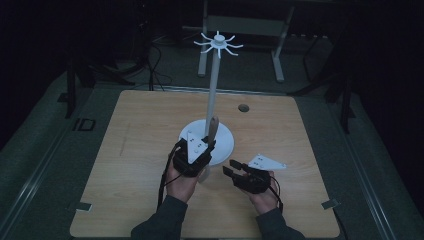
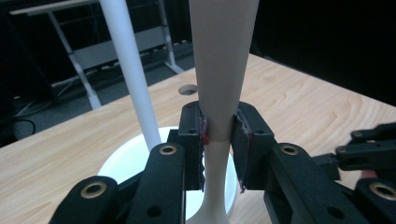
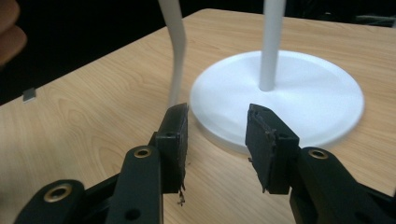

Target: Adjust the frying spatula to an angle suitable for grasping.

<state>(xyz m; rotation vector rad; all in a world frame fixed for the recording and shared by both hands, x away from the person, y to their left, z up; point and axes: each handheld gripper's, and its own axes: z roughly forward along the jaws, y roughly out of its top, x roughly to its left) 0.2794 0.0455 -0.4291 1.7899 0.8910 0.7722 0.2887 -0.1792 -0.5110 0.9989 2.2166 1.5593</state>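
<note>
Beside the white stand (image 1: 220, 142) on the desk (image 1: 135, 150), the left claw (image 2: 219, 140) grips what looks like a spoon (image 2: 222, 70), the right claw (image 3: 217, 135) gapes empty; next, hang it up top.

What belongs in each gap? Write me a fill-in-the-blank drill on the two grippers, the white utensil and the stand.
1. The ____ gripper is shut on the white utensil.
2. The right gripper has its jaws ____, with nothing between them.
3. The stand has a round base on the wooden table, and that base is ____ in colour.

Missing words: left; open; white.
</note>
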